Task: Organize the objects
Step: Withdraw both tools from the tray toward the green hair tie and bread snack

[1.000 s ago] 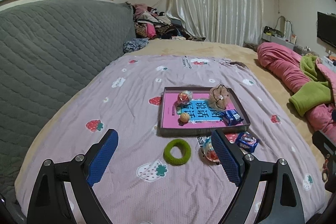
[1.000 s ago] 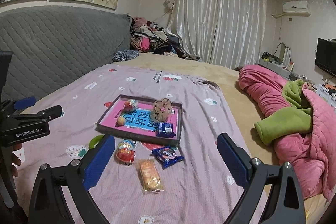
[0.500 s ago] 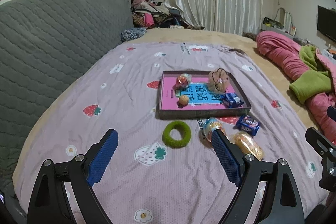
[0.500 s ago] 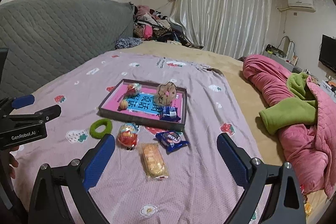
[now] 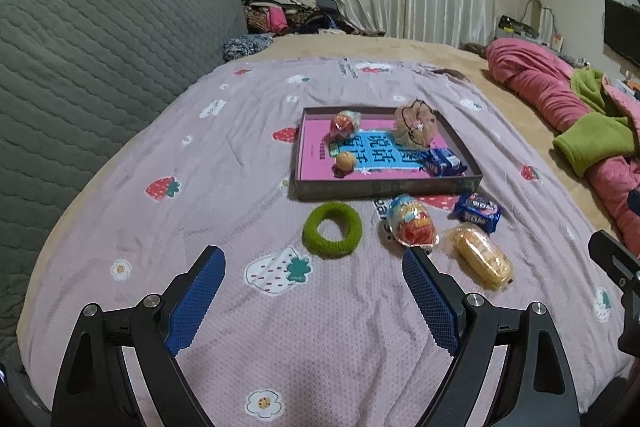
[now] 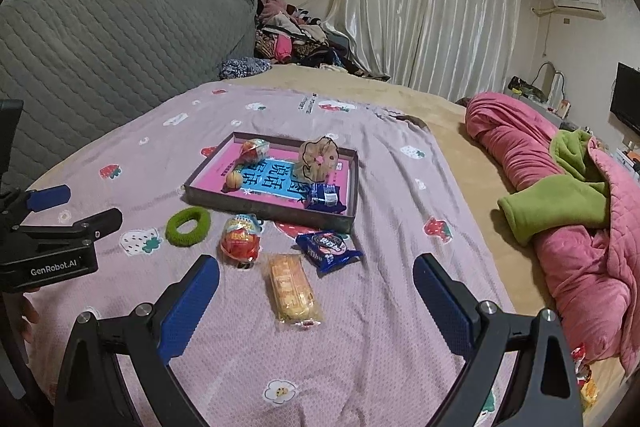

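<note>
Far left of the tray (image 5: 384, 183): a gray quilted headboard (image 5: 80, 67), well apart from it.

Down low and left of the tray: the left gripper (image 5: 314, 269), spread wide, nothing between its blue pads (image 5: 196, 297), hanging above the pink strawberry sheet (image 5: 200, 167).

Just in front of the tray's near wall, toward its left end: a fuzzy green ring (image 5: 333, 230), lying flat on the sheet, not touching the tray.

Inside the tray, left part: a shiny red and orange egg toy (image 5: 344, 123) near the far wall, and a small orange ball (image 5: 345, 160) closer to the near wall. Inside the tray, right part: a tan hair scrunchie (image 5: 416, 126) at the back, and a blue snack pack (image 5: 443, 161) in the near right corner.

In front of the tray, near its middle: a second egg toy (image 6: 240, 239), red and orange with a blue top, just right of the green ring.

In front of the tray, toward its right end: a blue cookie pack (image 6: 328, 251), very close to the near wall, hard to tell whether touching. Nearer than that, between egg toy and cookie pack: a yellow cake bar in a clear wrapper (image 6: 292, 291).

Down low in front of the tray: the right gripper (image 6: 316, 285), also spread wide and holding nothing, with the cake bar lying between its fingers (image 6: 440, 303) as seen from its own camera.

Far right of the tray: a pink blanket (image 6: 560, 207) with a green one (image 6: 556, 207) on it, well apart.
</note>
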Available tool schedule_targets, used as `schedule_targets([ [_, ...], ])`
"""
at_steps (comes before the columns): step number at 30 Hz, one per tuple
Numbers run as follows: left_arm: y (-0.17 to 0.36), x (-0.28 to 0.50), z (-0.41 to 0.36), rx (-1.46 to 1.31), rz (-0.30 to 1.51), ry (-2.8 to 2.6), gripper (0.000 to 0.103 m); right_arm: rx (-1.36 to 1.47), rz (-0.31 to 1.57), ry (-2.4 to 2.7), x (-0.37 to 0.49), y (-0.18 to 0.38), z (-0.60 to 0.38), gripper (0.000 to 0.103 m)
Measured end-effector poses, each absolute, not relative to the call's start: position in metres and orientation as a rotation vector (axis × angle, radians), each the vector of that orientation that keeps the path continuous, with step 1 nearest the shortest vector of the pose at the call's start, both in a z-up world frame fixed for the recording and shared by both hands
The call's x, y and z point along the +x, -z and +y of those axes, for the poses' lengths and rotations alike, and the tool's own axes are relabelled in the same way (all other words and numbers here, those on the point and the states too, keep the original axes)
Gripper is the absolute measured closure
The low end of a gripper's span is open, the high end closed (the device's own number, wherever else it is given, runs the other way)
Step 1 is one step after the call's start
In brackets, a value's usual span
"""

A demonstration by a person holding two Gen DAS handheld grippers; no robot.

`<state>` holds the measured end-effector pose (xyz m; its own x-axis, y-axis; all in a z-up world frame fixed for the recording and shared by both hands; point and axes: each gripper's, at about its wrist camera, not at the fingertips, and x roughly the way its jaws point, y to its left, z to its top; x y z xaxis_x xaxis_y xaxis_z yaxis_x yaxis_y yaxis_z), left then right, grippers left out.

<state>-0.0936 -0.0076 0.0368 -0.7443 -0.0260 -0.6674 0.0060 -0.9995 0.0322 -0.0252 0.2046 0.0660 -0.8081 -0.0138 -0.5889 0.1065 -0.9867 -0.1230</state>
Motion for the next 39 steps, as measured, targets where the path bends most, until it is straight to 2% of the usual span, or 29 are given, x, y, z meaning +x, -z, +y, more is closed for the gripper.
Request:
schedule_targets([
  [39,0.025,-0.120,-0.011,1.310,-0.012,2.852,0.012,1.160,0.258,2.841,-0.054,0.001,0.204,0.005],
])
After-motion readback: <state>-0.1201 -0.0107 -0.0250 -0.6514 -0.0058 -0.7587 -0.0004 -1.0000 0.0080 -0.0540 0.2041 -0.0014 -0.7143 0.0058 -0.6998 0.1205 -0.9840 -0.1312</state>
